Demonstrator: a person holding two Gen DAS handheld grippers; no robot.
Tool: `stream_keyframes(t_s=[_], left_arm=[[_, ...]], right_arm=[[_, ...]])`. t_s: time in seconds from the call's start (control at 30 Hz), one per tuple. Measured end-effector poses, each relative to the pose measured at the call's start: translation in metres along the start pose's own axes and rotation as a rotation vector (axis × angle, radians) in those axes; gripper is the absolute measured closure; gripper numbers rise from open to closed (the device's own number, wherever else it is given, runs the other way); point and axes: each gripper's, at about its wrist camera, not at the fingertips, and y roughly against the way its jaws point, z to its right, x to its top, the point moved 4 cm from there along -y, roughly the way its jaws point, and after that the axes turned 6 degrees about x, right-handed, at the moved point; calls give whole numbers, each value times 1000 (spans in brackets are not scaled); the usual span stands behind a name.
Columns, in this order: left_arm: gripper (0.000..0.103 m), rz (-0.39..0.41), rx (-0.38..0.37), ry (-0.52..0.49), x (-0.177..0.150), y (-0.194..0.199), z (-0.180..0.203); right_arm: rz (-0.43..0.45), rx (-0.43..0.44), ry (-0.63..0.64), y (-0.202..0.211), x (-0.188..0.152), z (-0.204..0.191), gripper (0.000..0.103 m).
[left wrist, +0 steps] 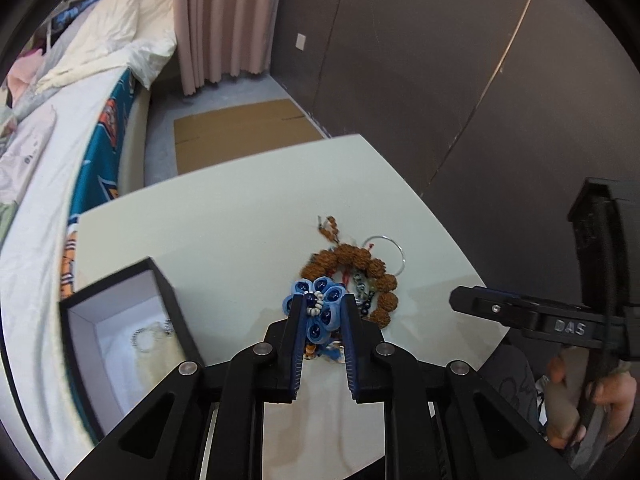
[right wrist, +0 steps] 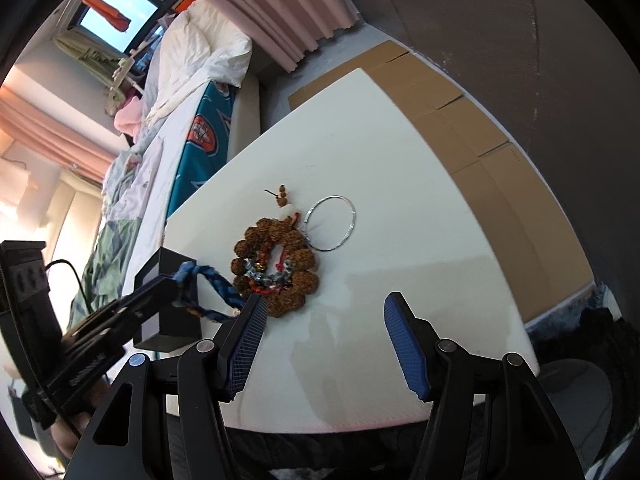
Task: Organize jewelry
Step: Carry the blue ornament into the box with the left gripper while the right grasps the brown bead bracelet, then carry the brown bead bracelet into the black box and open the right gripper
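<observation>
White table (right wrist: pixel 400 184) — cardboard (right wrist: pixel 480 128) on floor, bed (left wrist: pixel 44 184) beside.

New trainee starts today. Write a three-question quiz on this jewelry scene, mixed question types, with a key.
1. True or false: the left gripper is shut on the blue bracelet.
2. Which lies touching the brown bead bracelet? A) silver ring B) a watch C) a spoon
3. Fill in: the right gripper is ____ and holds nothing.

Key
1. True.
2. A.
3. Open. The black box stands on the table, with a chain already inside.
</observation>
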Motion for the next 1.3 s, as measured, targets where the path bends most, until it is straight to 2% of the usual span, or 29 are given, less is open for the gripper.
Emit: stream_keyframes(t_s=[0.23, 0.33, 0.53, 0.63, 0.7, 0.73, 1.0, 1.2, 1.3], left_arm=[[85, 53, 42, 43, 4, 34, -25], [85, 69, 60, 64, 5, 44, -38], [85, 90, 91, 114, 2, 60, -65], [85, 97, 103, 132, -2, 67, -76], [85, 100, 109, 153, -5, 70, -84], [85, 101, 109, 158, -6, 71, -88], [85, 92, 101, 209, -13, 67, -110], [85, 66, 45, 235, -16, 45, -112], [82, 39, 29, 257, -15, 31, -114]], right_arm=[[-61, 47, -45, -27, 15, 1, 41], [-90, 38, -36, -41, 20, -4, 42], [-146, -45, 18, -73, 24, -16, 46], [-141, -79, 55, -79, 24, -24, 48], [-140, -96, 71, -81, 23, -27, 63], [-158, -100, 72, -84, 22, -27, 82], [-80, -25, 115, -55, 20, -49, 82], [-33, 24, 169, -26, 15, -78, 82], [-20, 33, 200, -14, 13, -93, 82]])
